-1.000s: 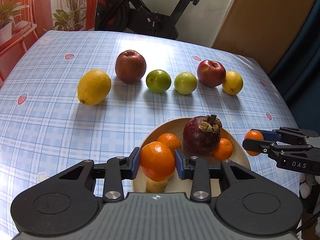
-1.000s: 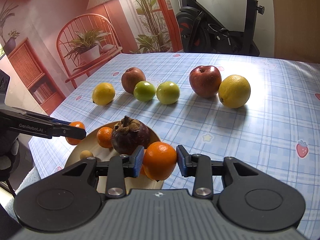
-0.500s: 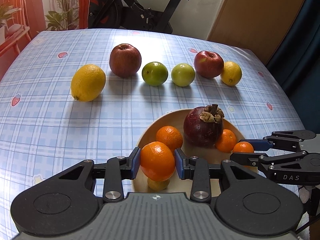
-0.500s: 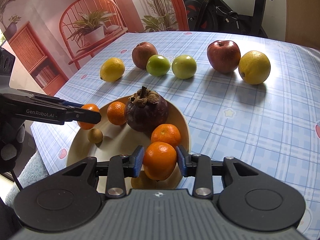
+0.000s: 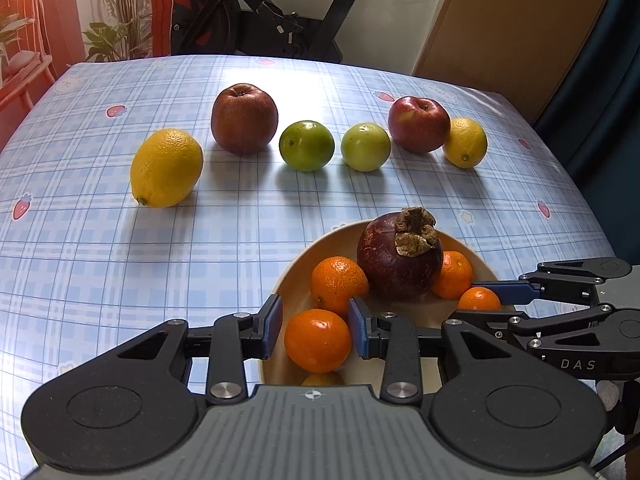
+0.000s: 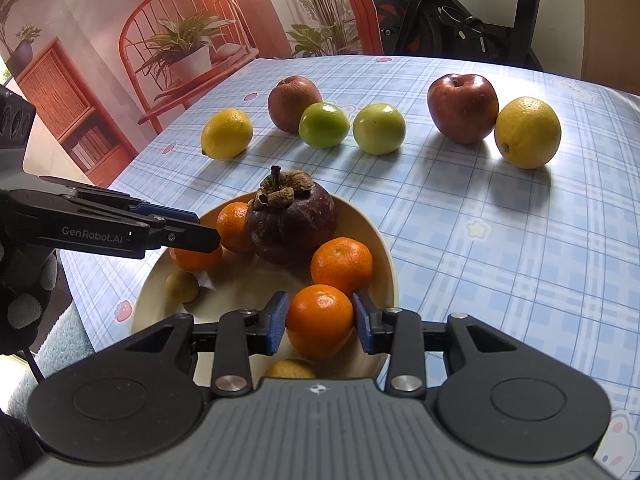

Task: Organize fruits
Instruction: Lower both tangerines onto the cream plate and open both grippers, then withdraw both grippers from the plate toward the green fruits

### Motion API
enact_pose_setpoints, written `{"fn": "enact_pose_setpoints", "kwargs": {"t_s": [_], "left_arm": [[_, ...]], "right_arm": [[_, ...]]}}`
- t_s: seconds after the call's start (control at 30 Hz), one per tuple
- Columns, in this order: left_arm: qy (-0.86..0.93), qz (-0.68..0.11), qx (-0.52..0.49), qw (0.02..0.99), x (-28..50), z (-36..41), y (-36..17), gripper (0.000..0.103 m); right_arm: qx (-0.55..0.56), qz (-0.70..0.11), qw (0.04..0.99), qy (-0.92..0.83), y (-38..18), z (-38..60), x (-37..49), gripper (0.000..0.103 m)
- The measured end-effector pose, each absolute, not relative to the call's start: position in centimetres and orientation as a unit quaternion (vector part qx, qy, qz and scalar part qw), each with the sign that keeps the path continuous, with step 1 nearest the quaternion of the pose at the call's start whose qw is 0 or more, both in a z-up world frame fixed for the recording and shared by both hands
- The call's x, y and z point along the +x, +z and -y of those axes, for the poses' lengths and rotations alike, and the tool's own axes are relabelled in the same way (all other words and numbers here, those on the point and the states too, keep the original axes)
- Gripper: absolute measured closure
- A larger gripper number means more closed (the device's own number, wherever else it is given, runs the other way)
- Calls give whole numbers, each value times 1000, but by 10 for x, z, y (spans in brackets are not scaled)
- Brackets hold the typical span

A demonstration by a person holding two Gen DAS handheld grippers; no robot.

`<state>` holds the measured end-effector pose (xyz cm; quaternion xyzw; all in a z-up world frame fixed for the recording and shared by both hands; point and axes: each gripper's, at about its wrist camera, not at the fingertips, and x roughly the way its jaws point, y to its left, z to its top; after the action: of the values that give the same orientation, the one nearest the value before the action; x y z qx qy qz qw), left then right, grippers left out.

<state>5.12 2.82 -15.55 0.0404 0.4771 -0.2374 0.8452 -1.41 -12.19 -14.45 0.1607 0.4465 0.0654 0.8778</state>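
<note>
A cream bowl near the table's front edge holds a dark mangosteen, two loose tangerines and small brown fruits. My left gripper is shut on a tangerine just over the bowl's near left side. My right gripper is shut on another tangerine low over the bowl's right side.
Behind the bowl a row of fruit lies on the blue checked tablecloth: a lemon, a red apple, two green fruits, a second red apple, another lemon. An exercise bike stands beyond the table.
My right gripper came in from beside the bowl and sank over its right side, still holding its tangerine. The left gripper kept its grip and barely moved.
</note>
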Motion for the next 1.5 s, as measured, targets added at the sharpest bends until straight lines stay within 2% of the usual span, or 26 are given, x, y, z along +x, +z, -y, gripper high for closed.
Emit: {"fn": "enact_pose_setpoints", "kwargs": {"t_s": [0.27,0.43,0.9,1.5], "left_arm": [[-232,-469,27,852,50,-35,-146,63],[-221,-443,23,869,47,-42,-130,55],[-151,-374,5,915,70,-69,-85,55],[-99,-319,24,942,102,-62,-80,55]], "right_arm": [[156,-433,886,54,-133,131,-18,63],[161,-412,896,41,-120,141,-23,63],[163,-359,919,-11,-96,173,-17,63],[132,-356,925,14,-107,169,49,63]]}}
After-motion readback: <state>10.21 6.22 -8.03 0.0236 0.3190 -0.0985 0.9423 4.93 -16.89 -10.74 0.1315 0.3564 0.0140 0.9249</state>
